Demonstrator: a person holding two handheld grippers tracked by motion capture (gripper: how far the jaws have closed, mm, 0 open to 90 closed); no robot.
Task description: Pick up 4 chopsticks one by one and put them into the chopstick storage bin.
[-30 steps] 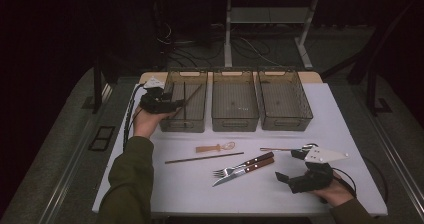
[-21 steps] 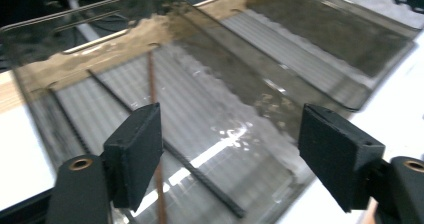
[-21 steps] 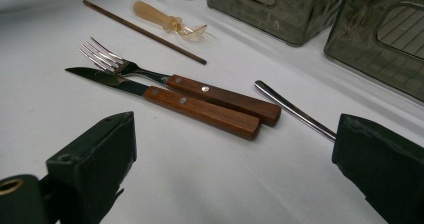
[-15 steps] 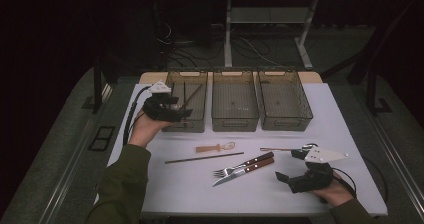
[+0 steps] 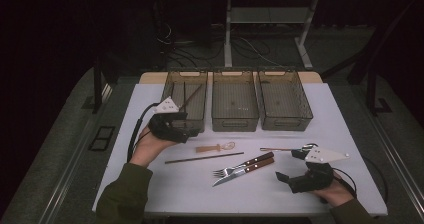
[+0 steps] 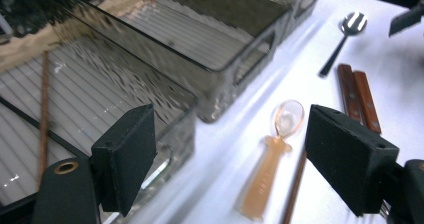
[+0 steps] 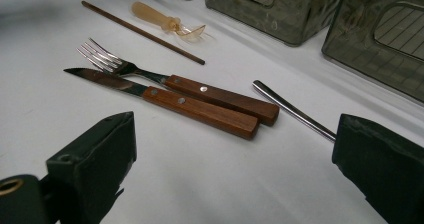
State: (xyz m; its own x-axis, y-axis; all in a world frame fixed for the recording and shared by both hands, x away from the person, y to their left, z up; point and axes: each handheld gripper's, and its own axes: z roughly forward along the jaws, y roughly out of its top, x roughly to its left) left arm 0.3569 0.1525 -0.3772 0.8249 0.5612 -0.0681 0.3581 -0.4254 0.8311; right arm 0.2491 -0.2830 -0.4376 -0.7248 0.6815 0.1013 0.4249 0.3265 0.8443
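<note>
My left gripper (image 5: 187, 129) hovers at the front edge of the left bin (image 5: 172, 81), jaws pointing right. Its jaws have just been opening and stand open with nothing between them (image 6: 230, 159). Two chopsticks (image 5: 189, 97) lie inside that bin, one of them brown (image 6: 44, 114). On the white table just past the jaws lie a clear plastic spoon (image 5: 215, 147) (image 6: 280, 134) and a single chopstick (image 5: 205, 157). My right gripper (image 5: 290, 165) rests open near the table's front right (image 7: 235, 174). In front of it lie a wooden-handled fork (image 7: 200, 91) and knife (image 7: 190, 109).
The middle bin (image 5: 235, 121) and the right bin (image 5: 305, 116) stand side by side at the back. A metal spoon (image 5: 280, 149) (image 7: 295, 114) lies between the right bin and the right gripper. The table's near edge runs just below both hands.
The left gripper has drawn back from over the left bin toward the near side and a little to the right. The right gripper has stayed put.
</note>
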